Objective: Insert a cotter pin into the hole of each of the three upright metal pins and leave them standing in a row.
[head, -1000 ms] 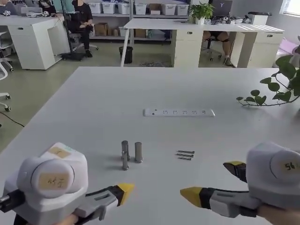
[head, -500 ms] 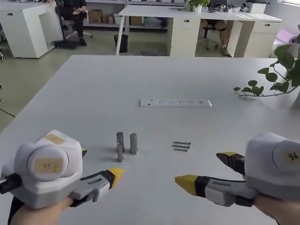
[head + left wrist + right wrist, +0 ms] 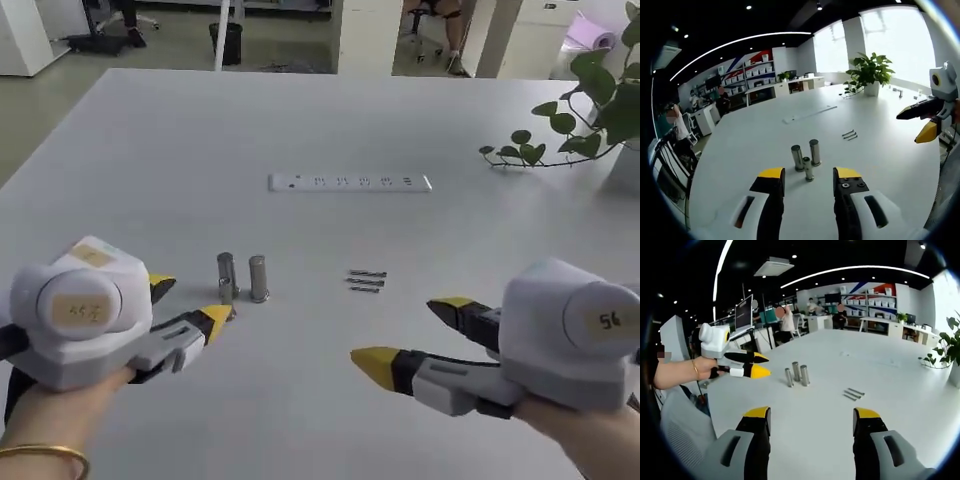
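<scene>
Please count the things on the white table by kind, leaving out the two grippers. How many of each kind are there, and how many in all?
Metal pins: 3
Cotter pins: 3
Power strip: 1
Plant: 1
Total: 8

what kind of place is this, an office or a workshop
Probably an open-plan office or lab: a large white worktable, wall shelves of white storage bins and a leafy green potted plant by the window.
</scene>
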Demonstrator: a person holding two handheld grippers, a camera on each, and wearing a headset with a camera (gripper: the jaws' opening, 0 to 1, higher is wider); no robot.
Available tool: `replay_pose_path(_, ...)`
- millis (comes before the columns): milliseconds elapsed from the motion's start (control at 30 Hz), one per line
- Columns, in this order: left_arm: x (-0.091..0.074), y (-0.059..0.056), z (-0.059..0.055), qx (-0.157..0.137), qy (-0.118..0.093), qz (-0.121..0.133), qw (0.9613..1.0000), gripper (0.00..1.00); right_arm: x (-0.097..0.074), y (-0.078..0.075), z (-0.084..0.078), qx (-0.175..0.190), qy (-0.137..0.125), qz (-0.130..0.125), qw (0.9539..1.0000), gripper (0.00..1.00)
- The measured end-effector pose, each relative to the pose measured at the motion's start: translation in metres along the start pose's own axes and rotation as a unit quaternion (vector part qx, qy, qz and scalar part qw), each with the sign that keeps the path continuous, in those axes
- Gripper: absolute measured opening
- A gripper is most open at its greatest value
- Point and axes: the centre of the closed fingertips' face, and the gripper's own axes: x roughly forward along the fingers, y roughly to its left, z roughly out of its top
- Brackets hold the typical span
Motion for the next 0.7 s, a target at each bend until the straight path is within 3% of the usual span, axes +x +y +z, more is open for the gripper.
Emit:
replay_pose_path(200,0.018,0.001,-0.008,-0.003,0.008,-0.018,0.9998,0.33,0.007,-0.005,-0.001,0.001,0.003,-0.004,1.0000,0.60)
replay_pose_path(300,0.028,-0.001,-0.013,-0.009,0.011,-0.039,0.9991,0.31,0.009,-0.008,0.002,0.010,-0.003,-0.003,0.9999,0.60)
replay_pose_path(467,0.040,-0.001,-0.019,0.017,0.018,-0.060,0.9979,0.26,0.013,-0.012,0.000,0.007,0.001,-0.006,1.0000,0.58)
replay_pose_path(700,0.054,-0.002,-0.018,0.016,0.008,-0.082,0.9965,0.20,0.017,-0.016,-0.003,0.015,0.007,-0.011,0.9998,0.57)
